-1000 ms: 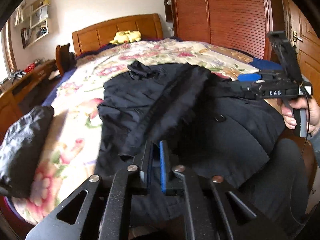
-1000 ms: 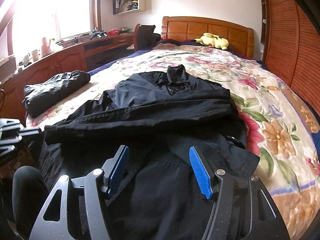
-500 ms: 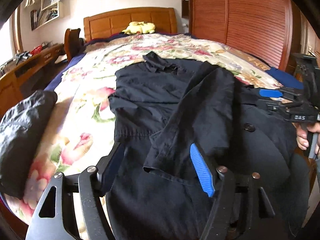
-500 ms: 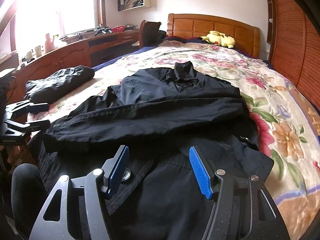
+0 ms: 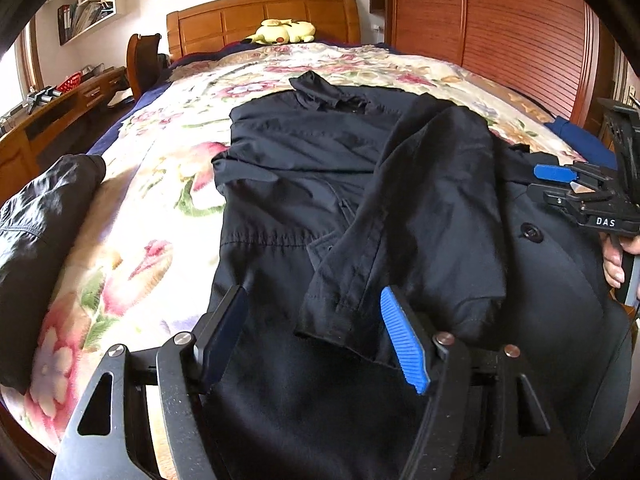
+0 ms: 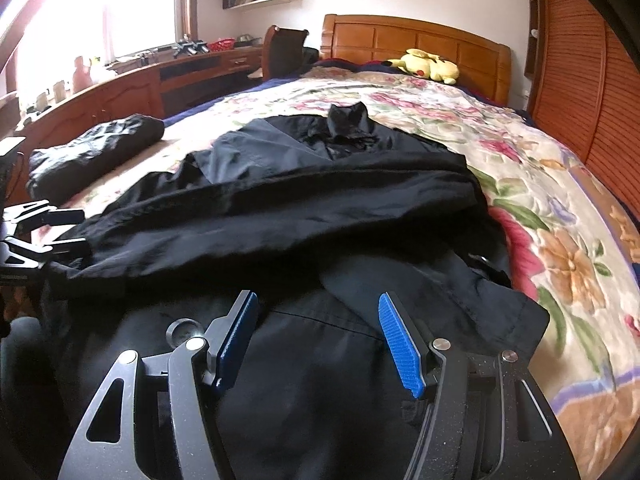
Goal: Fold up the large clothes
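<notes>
Writing: on your right gripper (image 5: 560,178), at the right edge of the left wrist view, white letters read "DAS".
Left gripper: your left gripper (image 5: 316,336) has its blue-padded fingers spread wide, holding nothing; a second ago they were pinched shut on the coat's sleeve.
Right gripper: fingers spread apart and empty in its own view, as they were a second ago.
Garment: the large black button-front coat (image 5: 320,184) lies flat across the centre of both views, one sleeve (image 5: 424,216) folded over its front, cuff just ahead of your left fingers.
Surface: a floral quilted bedspread (image 5: 160,184); a folded black jacket (image 5: 36,240) lies at the left edge.
Room: wooden headboard (image 5: 260,20) and yellow plush toy (image 5: 284,32) at upper centre, slatted wooden wardrobe (image 5: 500,32) at upper right.
</notes>
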The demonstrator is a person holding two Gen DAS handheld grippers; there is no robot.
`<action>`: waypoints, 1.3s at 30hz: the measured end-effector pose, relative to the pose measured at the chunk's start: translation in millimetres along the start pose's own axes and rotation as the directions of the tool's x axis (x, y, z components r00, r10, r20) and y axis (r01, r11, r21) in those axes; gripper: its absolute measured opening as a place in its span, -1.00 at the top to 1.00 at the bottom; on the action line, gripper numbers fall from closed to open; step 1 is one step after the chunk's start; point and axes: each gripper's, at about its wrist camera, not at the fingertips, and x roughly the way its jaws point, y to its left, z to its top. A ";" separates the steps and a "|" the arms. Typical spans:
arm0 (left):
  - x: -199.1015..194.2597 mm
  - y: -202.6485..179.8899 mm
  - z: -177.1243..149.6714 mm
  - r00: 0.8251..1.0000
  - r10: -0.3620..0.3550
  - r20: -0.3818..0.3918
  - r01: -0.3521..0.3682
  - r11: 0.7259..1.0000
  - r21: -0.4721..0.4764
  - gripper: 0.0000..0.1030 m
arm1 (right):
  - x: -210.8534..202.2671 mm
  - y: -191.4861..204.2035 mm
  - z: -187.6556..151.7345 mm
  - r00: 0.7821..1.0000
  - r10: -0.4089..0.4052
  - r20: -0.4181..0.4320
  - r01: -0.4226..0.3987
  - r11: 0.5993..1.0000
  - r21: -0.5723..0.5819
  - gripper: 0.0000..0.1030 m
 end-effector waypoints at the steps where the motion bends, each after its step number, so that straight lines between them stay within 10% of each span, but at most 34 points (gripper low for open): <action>1: 1.2 0.2 -0.7 1.000 -0.001 -0.003 0.001 1.000 -0.002 -0.36 | 3.8 -0.6 -1.3 1.000 -0.003 -0.010 0.003 1.000 0.001 -0.26; 16: 4.5 -2.4 -3.5 1.000 -0.025 -0.010 0.025 1.000 -0.009 -0.37 | 23.3 -0.7 -13.8 1.000 0.013 -0.004 -0.013 1.000 0.017 -0.29; 27: -5.6 -19.3 0.8 0.991 -0.131 -0.017 0.132 0.991 0.031 0.69 | 23.3 -3.0 -16.1 1.000 0.013 0.003 -0.013 1.000 0.020 -0.29; 39: -40.7 14.4 53.6 0.988 -0.014 0.157 0.018 1.000 -0.020 0.84 | 21.5 -3.4 -18.1 1.000 0.016 0.009 -0.017 1.000 0.025 -0.29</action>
